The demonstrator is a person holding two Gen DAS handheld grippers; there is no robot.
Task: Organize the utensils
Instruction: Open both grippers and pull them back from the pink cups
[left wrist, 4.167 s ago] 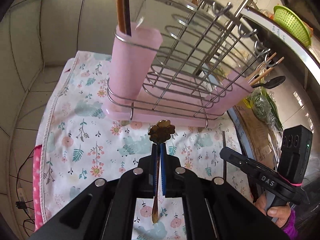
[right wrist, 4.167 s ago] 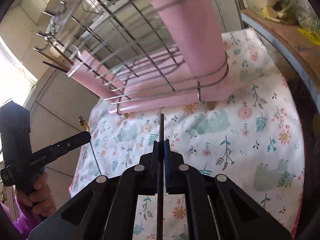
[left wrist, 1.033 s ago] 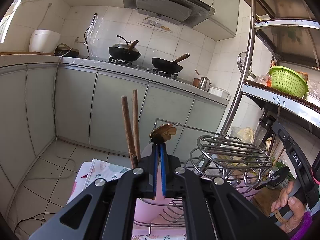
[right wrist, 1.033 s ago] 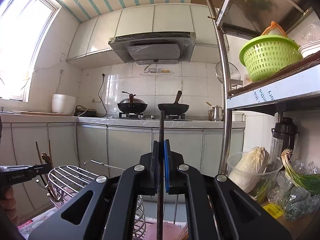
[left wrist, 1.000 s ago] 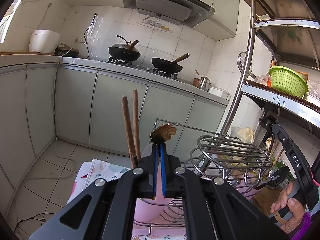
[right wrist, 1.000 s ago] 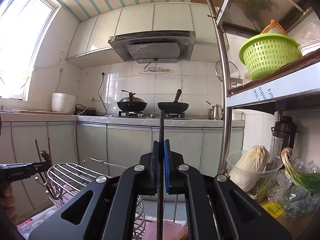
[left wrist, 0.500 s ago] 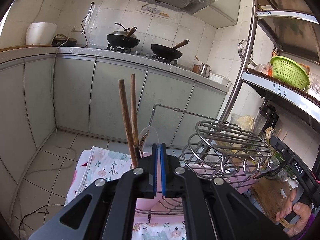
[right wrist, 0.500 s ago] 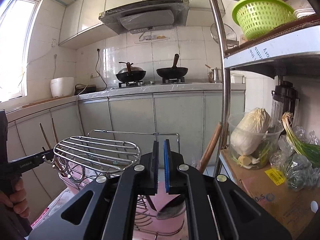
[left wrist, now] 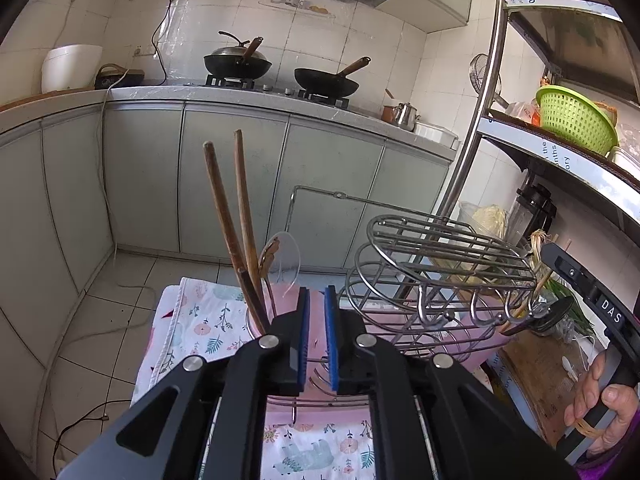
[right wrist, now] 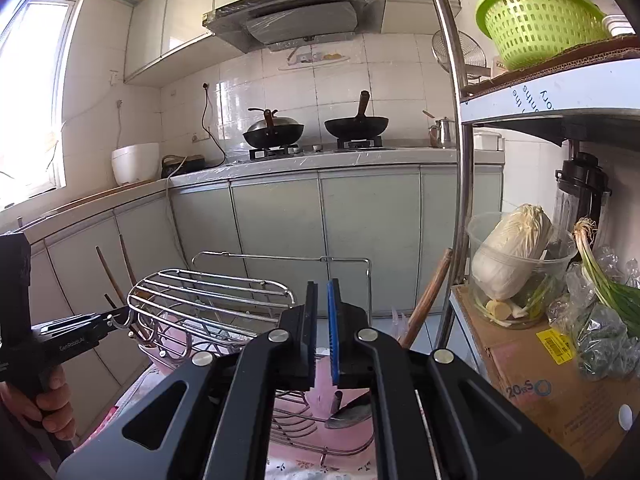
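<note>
My left gripper (left wrist: 316, 300) hovers over the pink cup (left wrist: 280, 300) at the near end of the wire dish rack (left wrist: 440, 264). Its jaws are opening and nothing is between them. The flower-handled spoon (left wrist: 270, 254) stands in that cup beside two wooden sticks (left wrist: 224, 216). My right gripper (right wrist: 323, 292) is over the rack's other end (right wrist: 208, 292), its jaws almost together and empty. Under it a spoon bowl (right wrist: 348, 414) lies low in the rack, and a wooden handle (right wrist: 430, 292) leans up at its right. Each view shows the other gripper (left wrist: 550, 254) (right wrist: 116, 314) in a hand.
The rack stands on a flowered cloth (left wrist: 200, 320). A steel shelf post (right wrist: 460, 160) rises close on the right, with a cabbage tub (right wrist: 516, 264), a cardboard box (right wrist: 532, 368) and a green basket (left wrist: 572, 120). Cabinets and a stove with two woks (left wrist: 280, 68) are behind.
A second ago each gripper held a utensil upright. Both utensils have left the jaws and now sit in the rack's cups. Both views have tilted down, and the left jaws have parted.
</note>
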